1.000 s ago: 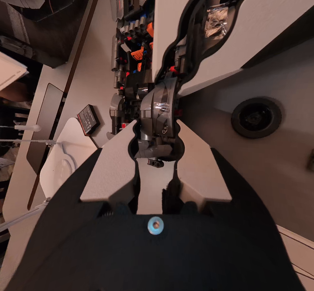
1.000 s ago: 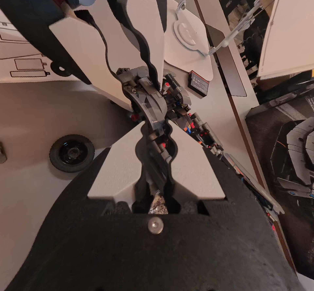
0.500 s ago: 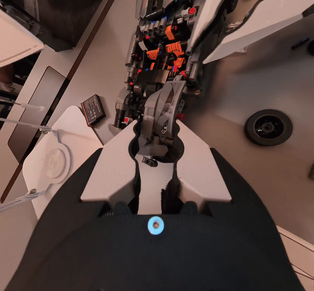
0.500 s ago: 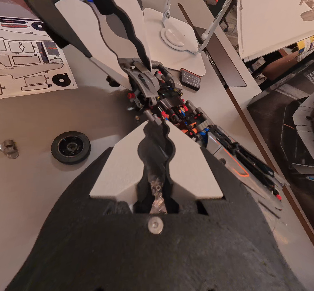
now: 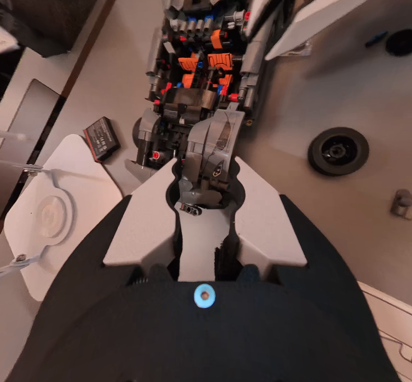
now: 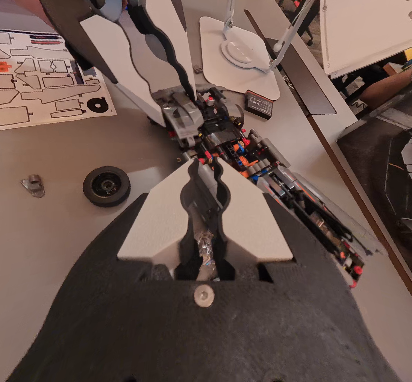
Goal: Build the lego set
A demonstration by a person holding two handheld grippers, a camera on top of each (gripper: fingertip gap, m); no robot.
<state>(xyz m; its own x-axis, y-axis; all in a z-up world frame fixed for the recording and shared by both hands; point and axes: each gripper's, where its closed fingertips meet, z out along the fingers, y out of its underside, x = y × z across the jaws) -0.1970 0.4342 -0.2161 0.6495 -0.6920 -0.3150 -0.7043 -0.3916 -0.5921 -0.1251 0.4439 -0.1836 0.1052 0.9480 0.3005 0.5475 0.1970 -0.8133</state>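
A long, partly built lego car (image 5: 200,94) in dark grey with orange and red parts lies on the grey table; it also shows in the right wrist view (image 6: 231,148). My left gripper (image 5: 205,164) is shut on the car's grey front fender (image 5: 211,146); in the right wrist view it (image 6: 178,106) comes down from the top onto that fender (image 6: 182,117). My right gripper (image 6: 205,163) is shut on the grey side beam (image 6: 208,176) at the car's middle. It shows at the top right of the left wrist view (image 5: 260,43). Crinkled clear plastic (image 6: 206,248) sits deep between its fingers.
A loose black wheel (image 6: 106,185) (image 5: 337,151) and a small grey piece (image 6: 33,185) (image 5: 402,204) lie beside the car. A sticker sheet (image 6: 44,86), a black battery pack (image 6: 258,104) (image 5: 101,138), a white lamp base (image 6: 240,59) (image 5: 55,204) and a dark box (image 6: 379,159) surround it. The gap from one gripper's tips to the other's is roughly 9 cm. From the left gripper's tips to the loose black wheel (image 5: 337,151) is close to 9 cm. The right camera catches it too, in the right wrist view (image 6: 108,185).
My right gripper has moved back along the car's side, away from the front fender and the left gripper. My left gripper keeps its hold on the fender.
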